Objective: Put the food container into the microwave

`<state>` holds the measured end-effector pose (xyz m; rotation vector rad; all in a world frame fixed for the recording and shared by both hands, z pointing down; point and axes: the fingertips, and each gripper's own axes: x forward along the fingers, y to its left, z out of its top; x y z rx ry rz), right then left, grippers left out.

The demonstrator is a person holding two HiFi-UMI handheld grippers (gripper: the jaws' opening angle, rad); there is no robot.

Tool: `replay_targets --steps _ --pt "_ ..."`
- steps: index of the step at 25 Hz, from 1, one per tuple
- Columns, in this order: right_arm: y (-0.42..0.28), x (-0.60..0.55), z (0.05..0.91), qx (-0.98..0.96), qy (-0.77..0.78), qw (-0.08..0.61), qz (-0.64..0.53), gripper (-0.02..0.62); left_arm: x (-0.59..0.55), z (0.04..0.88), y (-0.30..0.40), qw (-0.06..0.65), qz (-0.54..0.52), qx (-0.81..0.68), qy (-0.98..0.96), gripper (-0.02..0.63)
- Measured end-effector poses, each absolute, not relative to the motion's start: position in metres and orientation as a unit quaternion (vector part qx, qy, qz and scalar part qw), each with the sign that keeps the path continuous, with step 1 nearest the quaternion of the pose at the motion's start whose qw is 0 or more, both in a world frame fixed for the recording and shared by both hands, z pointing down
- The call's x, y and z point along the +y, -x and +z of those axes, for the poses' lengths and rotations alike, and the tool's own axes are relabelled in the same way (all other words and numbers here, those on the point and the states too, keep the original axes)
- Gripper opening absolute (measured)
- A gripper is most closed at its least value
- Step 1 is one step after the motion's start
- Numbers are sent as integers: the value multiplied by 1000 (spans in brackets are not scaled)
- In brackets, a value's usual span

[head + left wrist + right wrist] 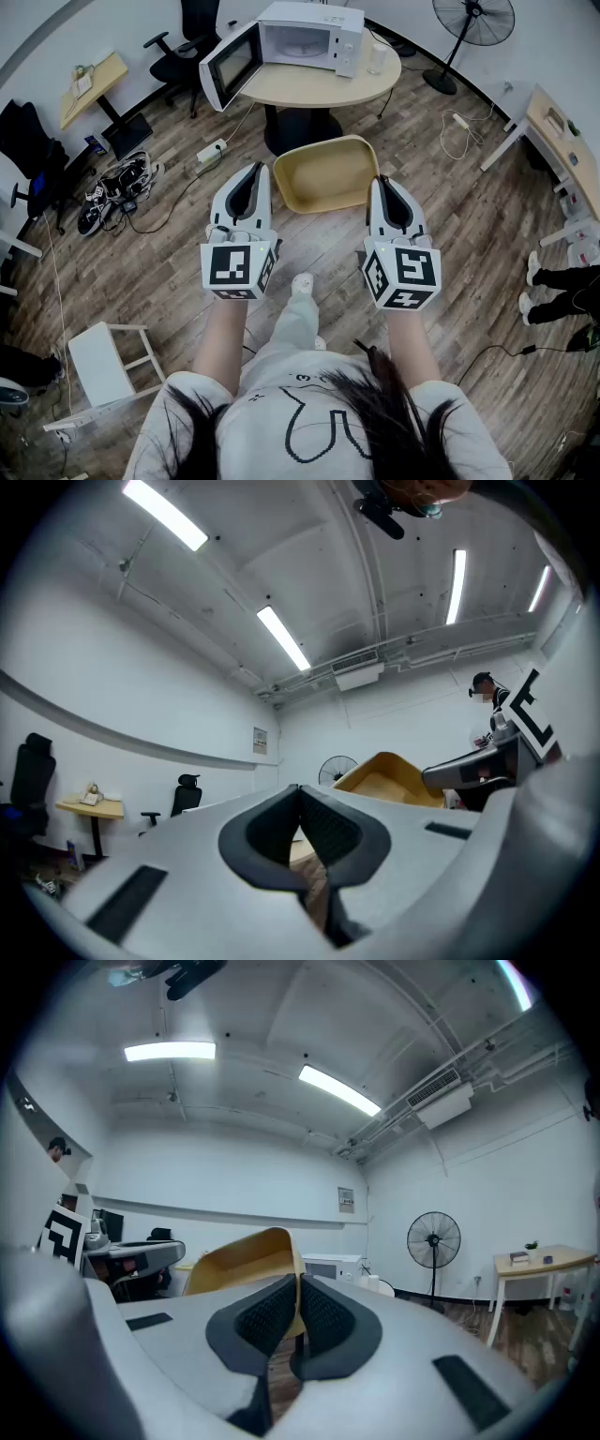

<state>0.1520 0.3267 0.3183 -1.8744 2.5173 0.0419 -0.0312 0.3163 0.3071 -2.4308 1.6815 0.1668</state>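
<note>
A tan, shallow food container (326, 173) hangs in the air between my two grippers, tilted up towards me. My left gripper (263, 172) is shut on its left rim, and my right gripper (379, 181) is shut on its right rim. In the right gripper view the container (246, 1258) rises from between the closed pads (267, 1321). The left gripper view shows the container (392, 778) to the right of the closed jaws. The white microwave (311, 36) stands on a round table (319, 89) straight ahead, with its door (230, 64) swung open to the left.
A floor fan (478, 23) stands at the far right, and a black office chair (192, 33) is behind the table. Cables and a power strip (211, 150) lie on the wood floor to the left. A white stool (103, 364) is near my left side, and a desk (562, 127) is at the right edge.
</note>
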Motion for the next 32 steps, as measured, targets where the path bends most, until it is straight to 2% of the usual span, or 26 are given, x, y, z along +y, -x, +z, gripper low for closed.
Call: replay_targets --steps 10,22,32 --pt "-155 223 317 808 589 -9 18 38 209 299 27 98 69 570 812 9" --pt "-129 63 302 808 589 -6 23 38 52 285 64 96 75 582 804 9" --pt "-113 -7 313 809 588 -17 3 38 -12 302 90 75 66 595 798 9"
